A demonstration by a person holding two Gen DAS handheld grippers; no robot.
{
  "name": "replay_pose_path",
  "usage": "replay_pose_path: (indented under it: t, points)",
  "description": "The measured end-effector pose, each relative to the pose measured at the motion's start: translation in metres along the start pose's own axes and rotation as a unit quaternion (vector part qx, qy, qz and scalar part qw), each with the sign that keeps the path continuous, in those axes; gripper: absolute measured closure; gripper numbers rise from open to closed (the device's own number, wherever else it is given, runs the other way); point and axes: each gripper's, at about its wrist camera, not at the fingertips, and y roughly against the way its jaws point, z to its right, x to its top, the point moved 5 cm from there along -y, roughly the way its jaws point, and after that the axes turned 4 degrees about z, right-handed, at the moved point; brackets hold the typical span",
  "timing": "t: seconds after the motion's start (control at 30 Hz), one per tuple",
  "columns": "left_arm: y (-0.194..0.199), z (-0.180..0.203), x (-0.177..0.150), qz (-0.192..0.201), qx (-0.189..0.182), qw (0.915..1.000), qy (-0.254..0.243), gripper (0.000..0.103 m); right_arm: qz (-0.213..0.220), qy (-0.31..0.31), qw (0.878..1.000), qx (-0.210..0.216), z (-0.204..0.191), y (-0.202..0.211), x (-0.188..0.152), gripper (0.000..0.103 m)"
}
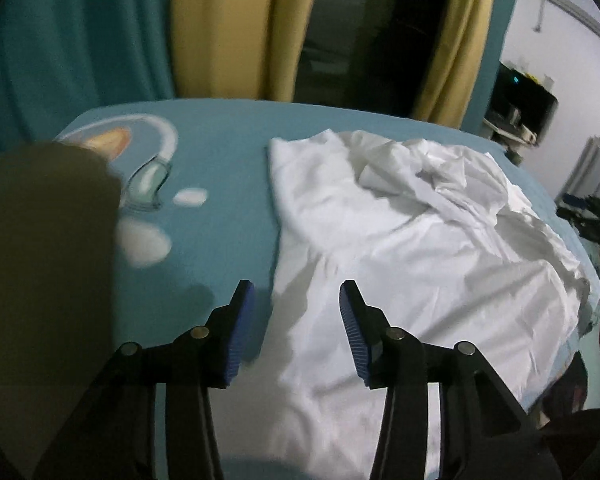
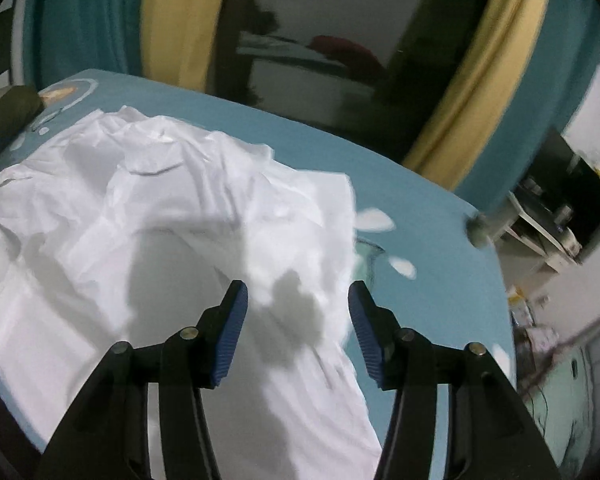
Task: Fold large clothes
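A large white garment (image 1: pixel 412 248) lies crumpled on a teal bed sheet (image 1: pixel 228 152), with its far part bunched in folds. My left gripper (image 1: pixel 296 300) is open and empty above the garment's left edge. In the right wrist view the same garment (image 2: pixel 148 216) spreads to the left and centre, with a collar-like seam near its far side. My right gripper (image 2: pixel 298 300) is open and empty above the garment's right edge, and its shadow falls on the cloth.
A dark olive pillow (image 1: pixel 44 260) sits at the left of the bed and also shows in the right wrist view (image 2: pixel 8 108). Teal and yellow curtains (image 1: pixel 236 28) hang behind the bed. A shelf with a black device (image 1: pixel 524 96) stands at the right.
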Motion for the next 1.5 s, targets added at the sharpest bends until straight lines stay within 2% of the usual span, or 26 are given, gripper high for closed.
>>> replay_pose_path:
  t: [0.13, 0.2, 0.27, 0.37, 0.43, 0.53, 0.6, 0.7, 0.8, 0.83, 0.87, 0.9, 0.93, 1.03, 1.17, 1.2, 1.27, 1.3, 1.33, 1.4, 1.5]
  points:
    - [0.016, 0.001, -0.025, 0.007, 0.009, 0.9997, 0.021, 0.052, 0.004, -0.037, 0.999, -0.022, 0.014, 0.026, -0.019, 0.043]
    - [0.019, 0.009, -0.036, 0.004, -0.006, 0.9995, 0.032, 0.048, 0.003, -0.063, 0.998, -0.031, 0.023, 0.037, -0.029, 0.042]
    - [0.017, 0.018, -0.043, -0.002, -0.005, 0.9998, 0.021, 0.046, 0.001, -0.086, 0.995, -0.041, 0.030, 0.045, -0.041, 0.042]
    - [0.017, 0.017, -0.047, 0.007, 0.063, 0.9979, -0.012, 0.046, -0.003, -0.118, 0.992, -0.054, 0.040, 0.056, -0.059, 0.042]
    - [0.020, 0.009, -0.044, 0.018, 0.080, 0.9966, -0.005, 0.046, -0.006, -0.141, 0.988, -0.070, 0.049, 0.064, -0.074, 0.042]
    - [0.018, -0.008, -0.040, 0.032, 0.127, 0.9913, -0.009, 0.046, -0.009, -0.174, 0.981, -0.084, 0.063, 0.073, -0.094, 0.042]
    - [0.012, -0.018, -0.043, 0.023, 0.127, 0.9916, 0.002, 0.046, -0.016, -0.193, 0.977, -0.094, 0.073, 0.076, -0.108, 0.041]
    - [0.002, -0.020, -0.054, 0.001, 0.097, 0.9952, 0.010, 0.046, -0.030, -0.227, 0.968, -0.102, 0.085, 0.077, -0.130, 0.041]
    - [0.001, -0.015, -0.063, 0.002, 0.095, 0.9955, -0.007, 0.046, -0.041, -0.257, 0.961, -0.097, 0.093, 0.071, -0.150, 0.041]
    - [0.003, -0.014, -0.064, 0.003, 0.094, 0.9954, -0.015, 0.051, -0.043, -0.264, 0.959, -0.095, 0.094, 0.068, -0.153, 0.041]
    - [0.004, -0.012, -0.066, 0.004, 0.089, 0.9959, -0.020, 0.073, -0.045, -0.269, 0.958, -0.091, 0.095, 0.064, -0.157, 0.041]
    - [0.006, -0.010, -0.067, 0.006, 0.079, 0.9967, -0.021, 0.089, -0.045, -0.271, 0.957, -0.087, 0.094, 0.061, -0.160, 0.041]
    - [0.008, -0.009, -0.068, 0.008, 0.074, 0.9970, -0.021, 0.095, -0.044, -0.273, 0.958, -0.080, 0.092, 0.057, -0.162, 0.041]
    - [0.022, -0.007, -0.066, 0.031, 0.081, 0.9957, -0.031, 0.095, -0.043, -0.275, 0.959, -0.058, 0.083, 0.049, -0.164, 0.042]
    - [0.044, -0.004, -0.060, 0.065, 0.087, 0.9933, -0.039, 0.096, -0.030, -0.247, 0.968, -0.044, 0.059, 0.050, -0.161, 0.042]
    - [0.047, -0.003, -0.060, 0.070, 0.088, 0.9928, -0.042, 0.096, -0.025, -0.244, 0.968, -0.051, 0.054, 0.051, -0.161, 0.045]
    - [0.049, -0.002, -0.061, 0.076, 0.088, 0.9924, -0.040, 0.096, -0.011, -0.229, 0.972, -0.045, 0.043, 0.055, -0.159, 0.072]
    - [0.049, -0.003, -0.060, 0.078, 0.086, 0.9925, -0.036, 0.096, -0.008, -0.230, 0.973, -0.031, 0.037, 0.056, -0.157, 0.092]
    - [0.049, -0.004, -0.061, 0.081, 0.084, 0.9926, -0.033, 0.096, -0.008, -0.227, 0.974, -0.024, 0.032, 0.057, -0.155, 0.098]
    - [0.053, -0.004, -0.059, 0.092, 0.079, 0.9924, -0.023, 0.096, -0.013, -0.211, 0.977, -0.031, 0.027, 0.059, -0.154, 0.099]
    - [0.063, -0.003, -0.054, 0.111, 0.074, 0.9908, -0.021, 0.096, -0.003, -0.222, 0.975, -0.021, 0.032, 0.070, -0.153, 0.099]
